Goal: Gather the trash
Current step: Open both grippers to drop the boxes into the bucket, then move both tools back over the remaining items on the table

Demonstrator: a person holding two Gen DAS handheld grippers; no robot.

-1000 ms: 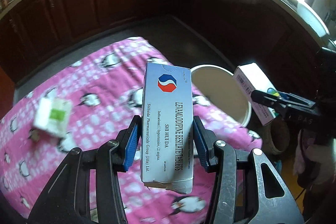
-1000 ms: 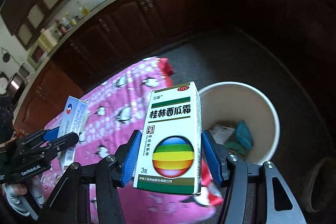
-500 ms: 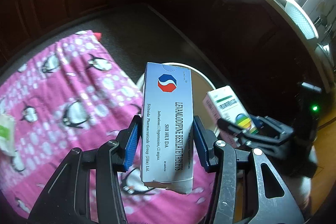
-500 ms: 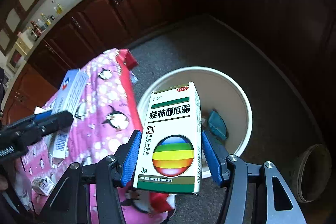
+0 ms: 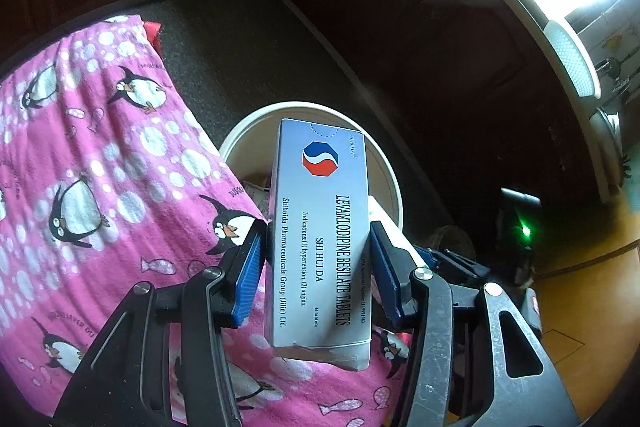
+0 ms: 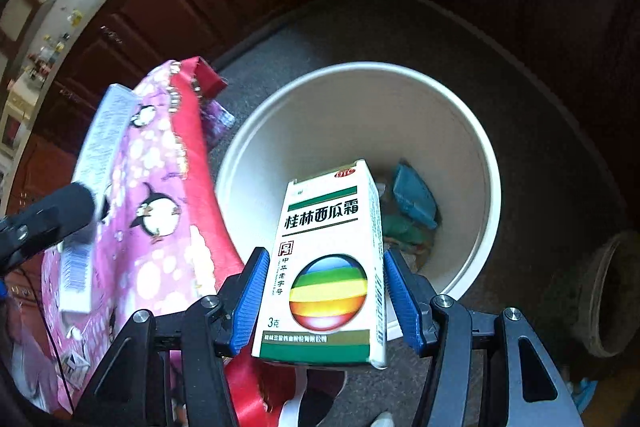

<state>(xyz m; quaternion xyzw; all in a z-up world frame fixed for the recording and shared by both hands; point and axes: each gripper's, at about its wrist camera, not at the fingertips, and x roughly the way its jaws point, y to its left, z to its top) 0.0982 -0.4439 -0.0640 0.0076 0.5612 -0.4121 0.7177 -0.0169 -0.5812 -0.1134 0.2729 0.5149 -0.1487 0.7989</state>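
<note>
My left gripper point(image 5: 317, 225) holds a grey-blue tablet box point(image 5: 320, 195) upright over the near rim of a white bucket point(image 5: 256, 119). Its jaws are just starting to open, and the box still sits between the blue pads. My right gripper point(image 6: 325, 251) is shut on a white box with a rainbow ball point(image 6: 332, 227), above the bucket's point(image 6: 492, 163) open mouth. In the right wrist view the tablet box point(image 6: 100, 155) shows at the left over the cloth. The bucket holds teal and green scraps point(image 6: 414, 195).
A pink penguin cloth point(image 5: 100, 167) covers the table, its red-lined corner point(image 6: 200, 75) hanging beside the bucket. Dark wooden cabinets point(image 6: 168, 7) ring a grey floor. A brown pot point(image 6: 612, 291) stands right of the bucket. A small carton point(image 6: 76, 363) lies on the cloth.
Both grippers have sunk and tipped downward toward the bucket, which now looks larger and nearer. The tablet box has come from over the cloth to the bucket's rim. Both boxes stay between their pads.
</note>
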